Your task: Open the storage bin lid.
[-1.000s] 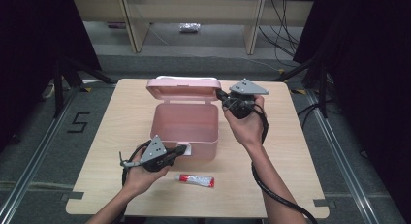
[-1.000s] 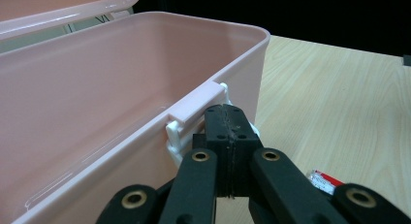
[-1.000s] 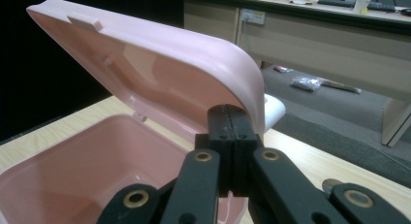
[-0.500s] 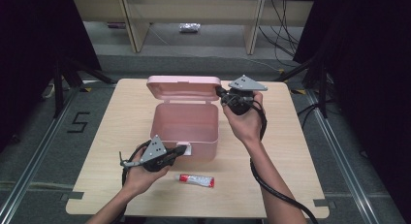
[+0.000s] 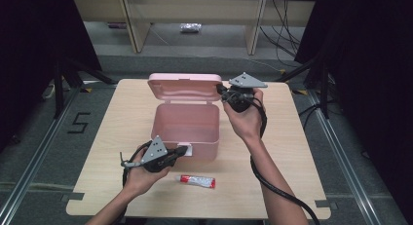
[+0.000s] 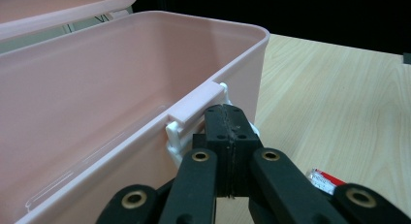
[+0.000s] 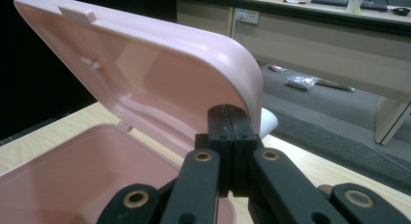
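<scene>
A pink plastic box stands open in the middle of the table, its lid tipped up at the back. My left gripper is shut with nothing between its jaws. In the left gripper view its tips rest against the white latch on the box's front wall. My right gripper is also shut and empty, and its tips touch the right edge of the raised lid. A red and white tube lies on the table in front of the box.
The wooden table has bare surface on both sides of the box. The box interior looks empty. Black cables trail from both grippers. Beyond the table's far edge is a grey floor with shelving.
The right gripper has shifted slightly at the lid's right edge, and the lid stands a little more upright. The left gripper has stayed at the latch.
</scene>
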`<state>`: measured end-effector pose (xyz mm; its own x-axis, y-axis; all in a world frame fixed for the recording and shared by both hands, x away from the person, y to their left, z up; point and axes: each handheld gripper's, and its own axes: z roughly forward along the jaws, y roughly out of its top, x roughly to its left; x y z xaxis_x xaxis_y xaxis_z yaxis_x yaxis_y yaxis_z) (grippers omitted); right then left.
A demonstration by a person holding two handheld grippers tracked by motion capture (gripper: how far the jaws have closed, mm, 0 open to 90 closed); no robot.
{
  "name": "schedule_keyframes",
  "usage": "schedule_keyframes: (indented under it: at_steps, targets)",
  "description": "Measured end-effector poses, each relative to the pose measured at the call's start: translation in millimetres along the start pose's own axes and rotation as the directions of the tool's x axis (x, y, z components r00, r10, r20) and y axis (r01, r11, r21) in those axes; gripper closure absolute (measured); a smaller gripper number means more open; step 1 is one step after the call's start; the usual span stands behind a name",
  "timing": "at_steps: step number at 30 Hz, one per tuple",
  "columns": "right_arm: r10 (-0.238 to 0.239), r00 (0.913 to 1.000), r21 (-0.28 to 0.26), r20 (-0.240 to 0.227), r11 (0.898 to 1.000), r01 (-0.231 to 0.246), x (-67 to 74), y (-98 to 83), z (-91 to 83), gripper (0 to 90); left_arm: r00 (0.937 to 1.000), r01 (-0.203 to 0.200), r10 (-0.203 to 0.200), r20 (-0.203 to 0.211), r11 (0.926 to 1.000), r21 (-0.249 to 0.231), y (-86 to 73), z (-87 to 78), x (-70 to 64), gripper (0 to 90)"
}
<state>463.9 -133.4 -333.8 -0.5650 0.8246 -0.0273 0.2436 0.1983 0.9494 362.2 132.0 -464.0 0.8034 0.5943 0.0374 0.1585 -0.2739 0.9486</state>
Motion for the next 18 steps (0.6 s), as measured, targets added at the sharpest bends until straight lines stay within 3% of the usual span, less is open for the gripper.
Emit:
schedule_keyframes:
  at_steps: [2, 7, 10, 11, 13, 14, 16, 18]
  targets:
    - [-0.022, 0.9998, 0.000, 0.000, 1.000, 0.022, -2.1, 0.8, 1.0, 90.0, 1.0000, -0.001, 0.001, -0.001, 1.0000, 0.000, 0.0, 0.0, -0.1, 89.7]
    - [-0.005, 1.0000, 0.001, -0.004, 1.000, 0.005, -2.5, 2.0, 3.5, 90.0, 1.0000, -0.001, 0.001, 0.000, 1.0000, 0.002, 0.2, 0.0, 0.0, 89.7]
    - [-0.032, 0.9995, -0.009, 0.004, 0.999, 0.032, -4.6, 3.3, 5.0, 90.0, 1.0000, -0.001, 0.001, 0.000, 1.0000, 0.003, 0.3, 0.0, 0.1, 89.7]
    - [-0.011, 0.9999, 0.004, 0.001, 1.000, 0.011, -3.5, 3.4, 4.6, 90.0, 1.0000, -0.002, 0.002, -0.001, 1.0000, 0.003, 0.3, 0.1, 0.0, 89.7]
    - [-0.014, 0.9999, -0.002, 0.005, 1.000, 0.014, -4.2, 3.5, 5.8, 90.0, 1.0000, -0.002, 0.002, -0.001, 1.0000, 0.001, 0.2, 0.0, -0.3, 89.7]
    - [-0.036, 0.9992, -0.011, 0.017, 0.999, 0.036, -5.7, 3.7, 6.4, 90.0, 1.0000, -0.001, 0.001, -0.001, 1.0000, 0.000, 0.1, 0.1, -0.2, 89.7]
    - [-0.005, 1.0000, 0.004, 0.008, 1.000, 0.005, -4.2, 3.5, 7.4, 90.0, 1.0000, -0.001, 0.001, -0.001, 1.0000, 0.001, 0.1, 0.1, 0.0, 89.7]
    - [-0.012, 0.9999, 0.009, 0.010, 1.000, 0.012, -4.8, 4.1, 7.9, 90.0, 1.0000, -0.001, 0.001, 0.000, 1.0000, 0.002, 0.2, 0.1, 0.0, 89.7]
